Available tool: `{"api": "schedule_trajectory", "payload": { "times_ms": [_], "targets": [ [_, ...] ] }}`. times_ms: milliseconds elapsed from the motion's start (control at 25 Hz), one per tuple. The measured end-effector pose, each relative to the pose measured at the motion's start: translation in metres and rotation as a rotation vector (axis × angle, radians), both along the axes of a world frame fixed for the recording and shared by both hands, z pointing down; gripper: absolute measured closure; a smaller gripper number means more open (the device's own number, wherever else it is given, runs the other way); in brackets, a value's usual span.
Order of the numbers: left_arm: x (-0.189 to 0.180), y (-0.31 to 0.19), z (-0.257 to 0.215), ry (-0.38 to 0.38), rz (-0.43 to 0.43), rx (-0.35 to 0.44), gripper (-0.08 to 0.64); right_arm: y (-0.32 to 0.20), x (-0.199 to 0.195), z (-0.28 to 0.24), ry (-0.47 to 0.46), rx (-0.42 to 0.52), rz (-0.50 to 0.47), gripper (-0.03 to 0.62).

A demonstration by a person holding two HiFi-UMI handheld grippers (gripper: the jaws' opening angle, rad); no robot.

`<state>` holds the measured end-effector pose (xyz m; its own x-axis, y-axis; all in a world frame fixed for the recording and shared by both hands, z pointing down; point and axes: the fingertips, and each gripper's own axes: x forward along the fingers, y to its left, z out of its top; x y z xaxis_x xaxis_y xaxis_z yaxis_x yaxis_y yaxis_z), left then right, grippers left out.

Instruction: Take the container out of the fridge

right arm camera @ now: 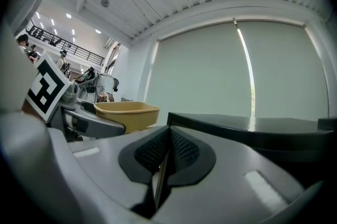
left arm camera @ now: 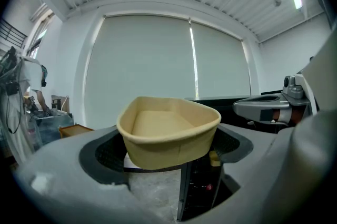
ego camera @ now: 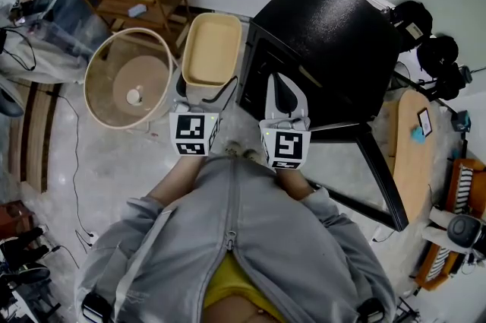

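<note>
— Where is the container [ego camera: 213, 48] held?
— It is clamped by its near wall in the left tool [left arm camera: 169, 162], outside the black fridge [ego camera: 334, 40] and just beside its open front. The task is judged nearly done.
— And the right tool [right arm camera: 167, 157]?
— Its jaws are pressed together, with nothing clearly pinched (only a thin seam is seen).
— Material?
— Tan, matte and paper-like: a rounded tub with a rolled rim, held level.

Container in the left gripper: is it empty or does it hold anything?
Empty: the container shows only its bare tan floor, in the head view and the left gripper view alike.
</note>
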<state>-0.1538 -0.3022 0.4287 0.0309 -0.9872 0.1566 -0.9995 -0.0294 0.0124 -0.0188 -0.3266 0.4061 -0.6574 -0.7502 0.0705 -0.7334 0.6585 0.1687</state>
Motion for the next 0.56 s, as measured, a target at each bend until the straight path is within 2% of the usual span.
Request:
{"api": "schedule_trajectory", "payload": {
  "times_ms": [560],
  "targets": [
    [-0.002,0.001,0.005,-0.004,-0.004,0.008,0.054,-0.0004,0.0013,0.0102,0.016,-0.03,-0.001,0.594]
  ]
}}
